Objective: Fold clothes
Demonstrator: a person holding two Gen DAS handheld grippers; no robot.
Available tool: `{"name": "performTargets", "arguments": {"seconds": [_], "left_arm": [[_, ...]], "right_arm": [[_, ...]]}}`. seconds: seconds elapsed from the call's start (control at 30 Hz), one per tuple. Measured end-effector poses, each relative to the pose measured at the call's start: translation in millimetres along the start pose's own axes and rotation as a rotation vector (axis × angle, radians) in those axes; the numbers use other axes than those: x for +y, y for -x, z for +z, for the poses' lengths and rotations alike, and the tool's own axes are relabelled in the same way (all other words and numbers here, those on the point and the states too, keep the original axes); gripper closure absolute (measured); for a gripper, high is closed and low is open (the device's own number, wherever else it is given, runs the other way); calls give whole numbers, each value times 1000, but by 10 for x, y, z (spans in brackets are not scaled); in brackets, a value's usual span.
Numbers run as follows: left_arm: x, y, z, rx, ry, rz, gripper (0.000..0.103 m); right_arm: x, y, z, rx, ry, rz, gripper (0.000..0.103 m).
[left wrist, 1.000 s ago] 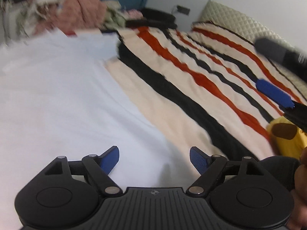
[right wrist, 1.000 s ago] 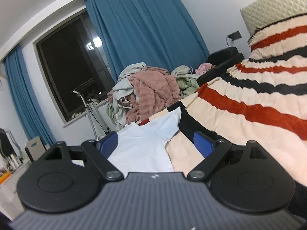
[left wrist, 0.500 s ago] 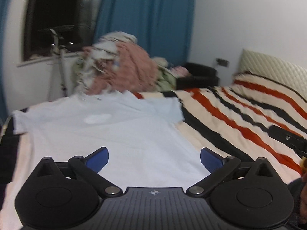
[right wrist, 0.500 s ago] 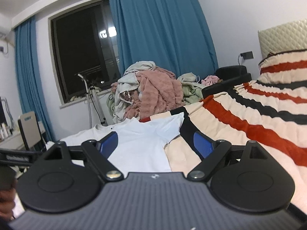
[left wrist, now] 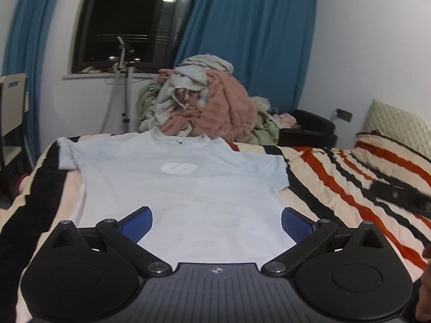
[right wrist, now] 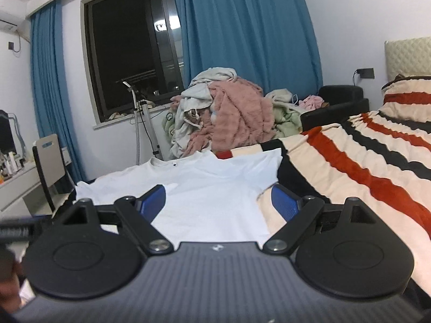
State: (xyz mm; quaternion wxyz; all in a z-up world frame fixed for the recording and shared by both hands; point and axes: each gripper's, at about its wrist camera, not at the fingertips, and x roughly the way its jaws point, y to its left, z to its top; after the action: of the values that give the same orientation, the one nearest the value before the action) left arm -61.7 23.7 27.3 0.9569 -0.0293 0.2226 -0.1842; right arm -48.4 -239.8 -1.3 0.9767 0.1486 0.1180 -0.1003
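A white T-shirt [left wrist: 183, 196] lies flat mid-frame on the striped blanket [left wrist: 336, 177]. Left gripper [left wrist: 216, 222] and right gripper [right wrist: 218, 202], at the bottom, gape wide, empty.

Black tongs [left wrist: 216, 224] with blue ribbed pads [left wrist: 137, 223], silver pivot screws, ridged grey housing.

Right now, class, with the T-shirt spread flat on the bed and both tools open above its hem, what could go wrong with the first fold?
1. The T-shirt lies on a soft striped blanket; a tool might pinch blanket too.
2. The right tool hangs near the side edge, so the fold could go crooked.
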Motion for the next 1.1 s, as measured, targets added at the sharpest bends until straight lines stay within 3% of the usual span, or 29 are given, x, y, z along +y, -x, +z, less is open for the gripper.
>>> {"name": "performTargets", "arguments": {"seconds": [0.17, 0.4, 0.5, 0.6, 0.77, 0.9, 1.1], "left_arm": [[-60, 249, 54, -26, 23, 44, 0], [-52, 335, 25, -105, -24, 87, 0], [-50, 135, -16, -94, 1, 97, 0], [48, -27, -50, -58, 43, 108, 0], [232, -368, -100, 4, 120, 127, 0], [332, -676, -98, 55, 173, 145, 0], [439, -1087, -71, 126, 237, 154, 0]], "right_arm": [[-37, -449, 357, 60, -209, 12, 16], [-762, -1366, 301, 55, -510, 40, 16], [-1076, -1764, 228, 64, -630, 54, 14], [-1404, -2191, -77, 124, -708, 76, 15], [-1770, -2901, -525, 187, -781, 77, 18], [-1856, -3438, -749, 208, -764, 102, 20], [-1804, -4070, -730, 124, -705, 183, 20]]}}
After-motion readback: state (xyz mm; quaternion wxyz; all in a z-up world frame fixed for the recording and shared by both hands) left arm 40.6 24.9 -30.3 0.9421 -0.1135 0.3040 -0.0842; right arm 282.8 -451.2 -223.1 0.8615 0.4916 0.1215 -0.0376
